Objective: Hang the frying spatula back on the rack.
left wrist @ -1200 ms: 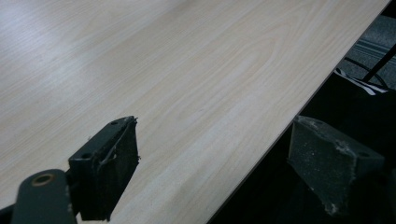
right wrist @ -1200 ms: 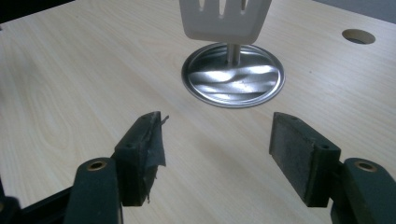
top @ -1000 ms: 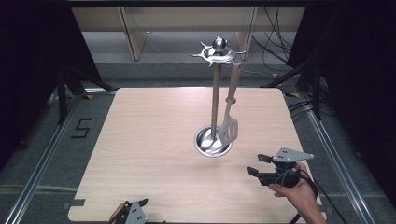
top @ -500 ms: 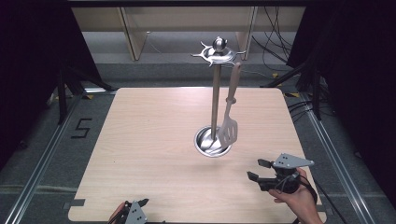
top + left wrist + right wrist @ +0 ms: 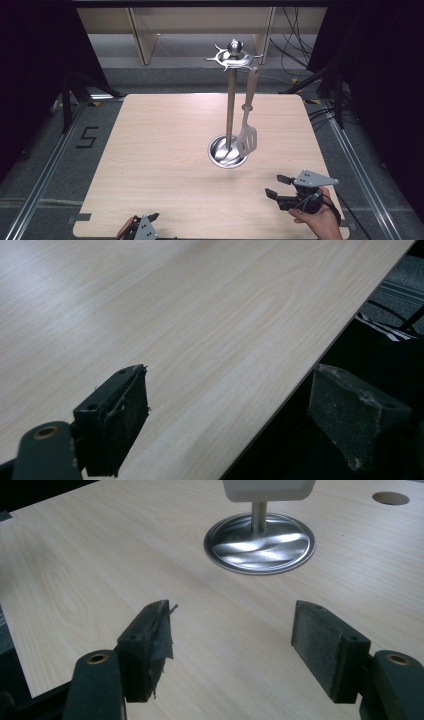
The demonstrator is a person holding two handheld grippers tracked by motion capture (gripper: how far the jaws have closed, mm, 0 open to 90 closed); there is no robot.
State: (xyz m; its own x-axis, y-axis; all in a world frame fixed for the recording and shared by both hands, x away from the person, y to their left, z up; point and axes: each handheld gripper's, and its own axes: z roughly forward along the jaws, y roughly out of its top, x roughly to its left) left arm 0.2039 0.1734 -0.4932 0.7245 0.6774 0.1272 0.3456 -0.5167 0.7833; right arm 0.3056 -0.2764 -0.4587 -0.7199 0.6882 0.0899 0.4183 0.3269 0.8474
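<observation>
A metal utensil stand (image 5: 230,107) rises from a round shiny base (image 5: 227,152) right of the table's middle. A pale slotted spatula (image 5: 247,135) hangs from a hook of its top ring. My right gripper (image 5: 274,184) hovers low over the table's near right corner, pointing left towards the base. It is open, its jaws have just been opening further, and nothing is between them. In the right gripper view, the base (image 5: 260,542) and the spatula's lower edge (image 5: 270,489) lie ahead of my right gripper (image 5: 232,620). My left gripper (image 5: 150,220) is open and bare at the near edge (image 5: 230,385).
The light wooden table (image 5: 165,150) has a small round hole (image 5: 390,498) beyond the base in the right gripper view. A wooden shelf frame (image 5: 145,35) stands behind the table. Cables (image 5: 300,55) and dark stands lie on the floor at the back right.
The right gripper has drifted a little towards the near edge of the table. The left gripper, the stand and the spatula have stayed put.
</observation>
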